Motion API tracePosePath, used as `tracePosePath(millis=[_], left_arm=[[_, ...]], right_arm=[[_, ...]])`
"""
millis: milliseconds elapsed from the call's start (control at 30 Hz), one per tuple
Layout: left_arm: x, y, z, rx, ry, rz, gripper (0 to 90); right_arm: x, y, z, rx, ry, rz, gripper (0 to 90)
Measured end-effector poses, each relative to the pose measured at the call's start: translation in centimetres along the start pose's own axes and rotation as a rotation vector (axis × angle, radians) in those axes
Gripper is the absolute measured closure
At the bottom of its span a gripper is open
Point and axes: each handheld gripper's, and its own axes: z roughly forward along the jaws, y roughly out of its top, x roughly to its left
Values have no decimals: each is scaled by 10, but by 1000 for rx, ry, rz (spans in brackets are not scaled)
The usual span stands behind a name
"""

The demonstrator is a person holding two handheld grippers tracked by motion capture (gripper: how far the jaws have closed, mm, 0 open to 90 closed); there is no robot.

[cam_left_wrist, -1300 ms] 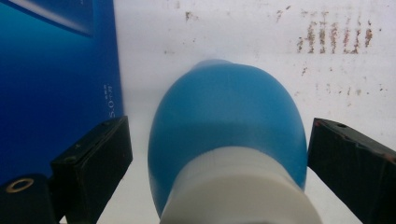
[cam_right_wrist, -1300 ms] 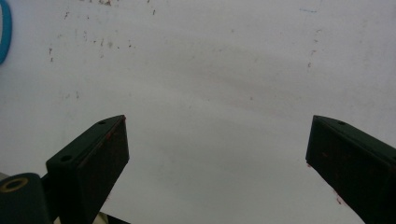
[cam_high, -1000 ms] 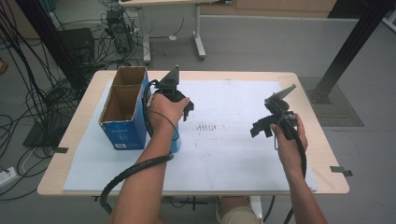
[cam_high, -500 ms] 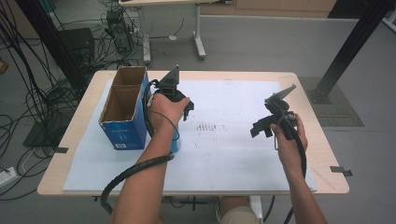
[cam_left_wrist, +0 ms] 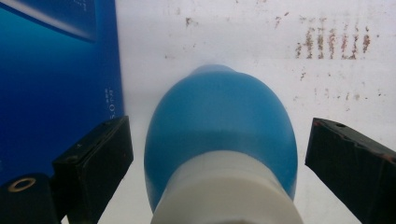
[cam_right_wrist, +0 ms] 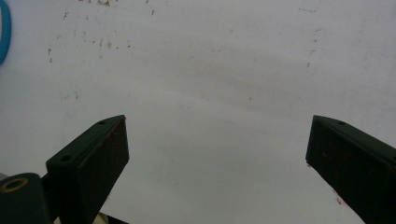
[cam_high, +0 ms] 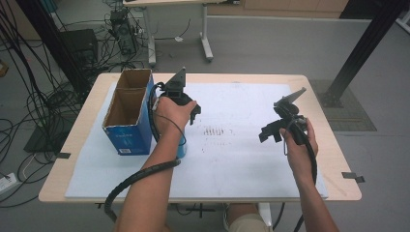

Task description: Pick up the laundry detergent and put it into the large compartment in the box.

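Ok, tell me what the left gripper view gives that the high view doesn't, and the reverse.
Left gripper view: the bottle's white top sits between the left gripper's open jaws, with a gap on each side. High view: the box has an open top with two compartments, and the right gripper is held over the mat. Both: blue box, blue bottle, white mat, brown marks.

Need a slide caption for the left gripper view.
Open left gripper straddles a blue bottle beside the blue box.
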Motion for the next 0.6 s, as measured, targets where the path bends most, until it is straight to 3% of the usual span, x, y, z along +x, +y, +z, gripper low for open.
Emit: tracePosePath(millis=[600], left_arm=[[-1,-1,-1,-5,7,-3,88]], right_arm=[[0,0,0,0,1,-2,58]])
